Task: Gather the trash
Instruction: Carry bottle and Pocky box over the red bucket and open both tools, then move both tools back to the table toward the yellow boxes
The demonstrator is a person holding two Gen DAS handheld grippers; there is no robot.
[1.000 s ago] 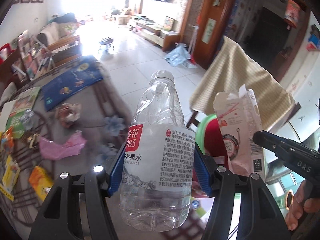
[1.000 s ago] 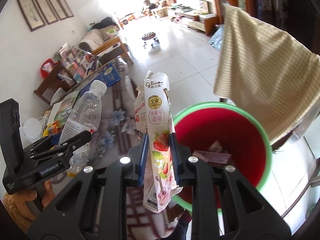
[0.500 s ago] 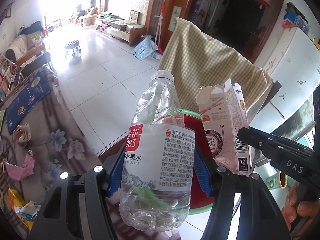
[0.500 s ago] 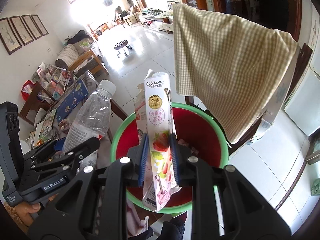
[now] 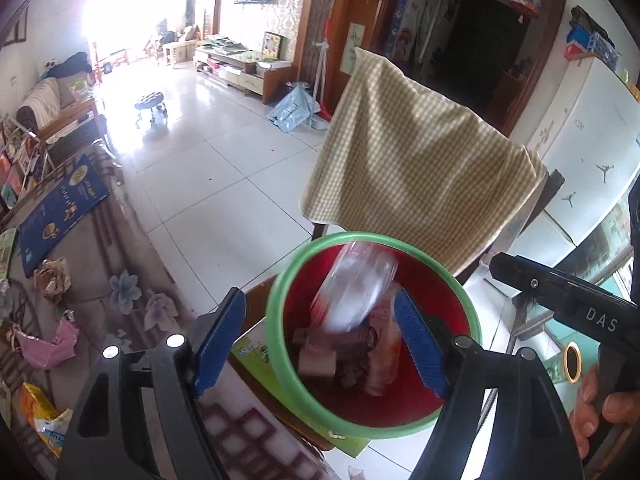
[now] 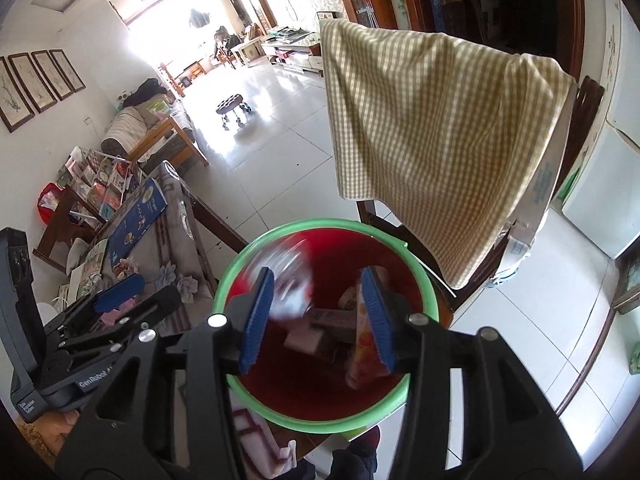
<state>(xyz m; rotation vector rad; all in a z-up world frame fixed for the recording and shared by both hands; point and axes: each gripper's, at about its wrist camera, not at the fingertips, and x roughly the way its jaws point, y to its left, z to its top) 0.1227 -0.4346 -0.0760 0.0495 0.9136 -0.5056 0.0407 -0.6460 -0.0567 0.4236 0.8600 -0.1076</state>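
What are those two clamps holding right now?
Nothing. The left gripper and right gripper have just opened; the bottle and carton are in the bucket.

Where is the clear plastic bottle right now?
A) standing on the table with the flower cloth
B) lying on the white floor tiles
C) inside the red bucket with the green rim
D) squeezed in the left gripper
C: the blurred plastic bottle shows inside the red bucket, past the open, empty left gripper, whose jaws have just been opening.

light: daylight, far-window glare | blur: falling bottle | edges: fisheye-curved
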